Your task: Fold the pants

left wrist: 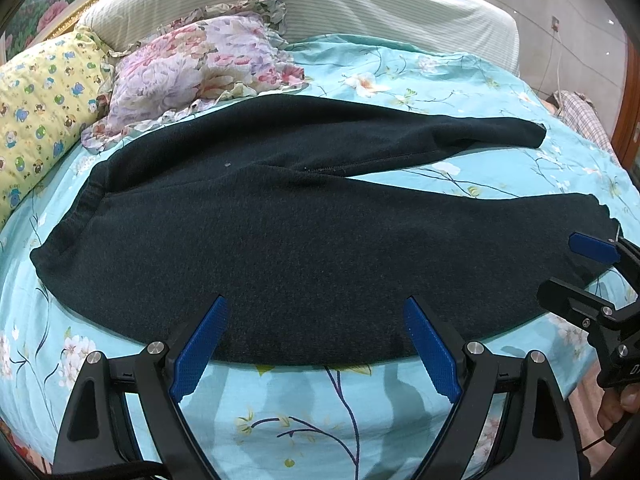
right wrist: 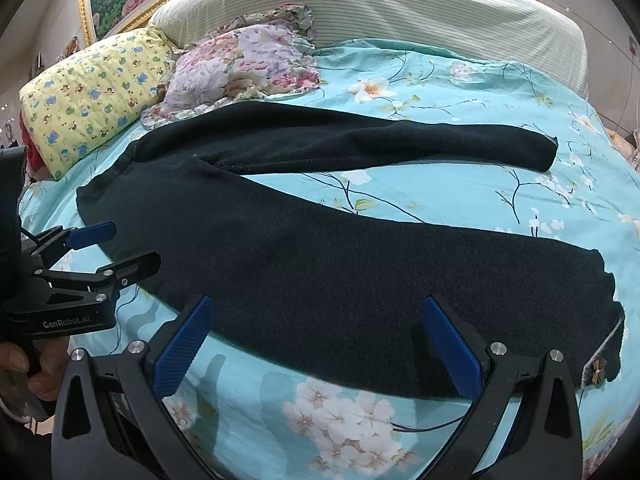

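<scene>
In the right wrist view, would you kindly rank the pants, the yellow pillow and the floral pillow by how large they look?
1. Pants, by far the largest, and nearest the camera.
2 and 3. Yellow pillow and floral pillow look about alike; both lie farther back, so I would not rank them.

a home bedroom: a bed [left wrist: 400, 76] in floral sheets, pillows [right wrist: 92, 100] against its padded headboard [right wrist: 360, 8].

Left tool [left wrist: 316, 320] fingers spread wide, right tool [right wrist: 318, 320] likewise spread, both side by side
</scene>
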Tool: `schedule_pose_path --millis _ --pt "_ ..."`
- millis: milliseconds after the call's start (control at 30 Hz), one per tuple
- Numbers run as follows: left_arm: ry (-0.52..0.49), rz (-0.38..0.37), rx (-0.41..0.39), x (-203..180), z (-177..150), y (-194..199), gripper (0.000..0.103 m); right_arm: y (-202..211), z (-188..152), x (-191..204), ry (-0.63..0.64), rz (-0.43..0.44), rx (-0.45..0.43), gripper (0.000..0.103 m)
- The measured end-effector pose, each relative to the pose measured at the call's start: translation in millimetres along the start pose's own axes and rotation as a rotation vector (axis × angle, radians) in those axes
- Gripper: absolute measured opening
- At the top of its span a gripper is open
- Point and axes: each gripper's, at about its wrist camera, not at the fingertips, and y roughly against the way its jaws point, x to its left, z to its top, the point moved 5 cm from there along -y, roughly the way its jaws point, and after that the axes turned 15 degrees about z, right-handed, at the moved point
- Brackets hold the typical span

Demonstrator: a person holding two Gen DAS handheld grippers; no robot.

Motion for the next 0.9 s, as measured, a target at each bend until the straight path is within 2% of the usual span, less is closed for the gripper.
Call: schedule_pose_path --millis 233,500,767,900 --pt "0.006 -0.022 0.001 3 5 1 0.090 1 1 1 -0.019 0.001 -0.003 0.103" --pt "-0.003 -0.031 0.009 4 14 -2 0.090 7 6 -17 -0.107 0.018 -0.013 0.103" --pt "-0.087 -0.038 -0.026 -4 34 -5 0.090 13 16 -29 -0.125 0.010 -0.022 0.103" --pt "-0.133 -0.064 -0.054 -9 56 -8 0.090 18 26 -43 -0.156 0.013 -0.033 0.103"
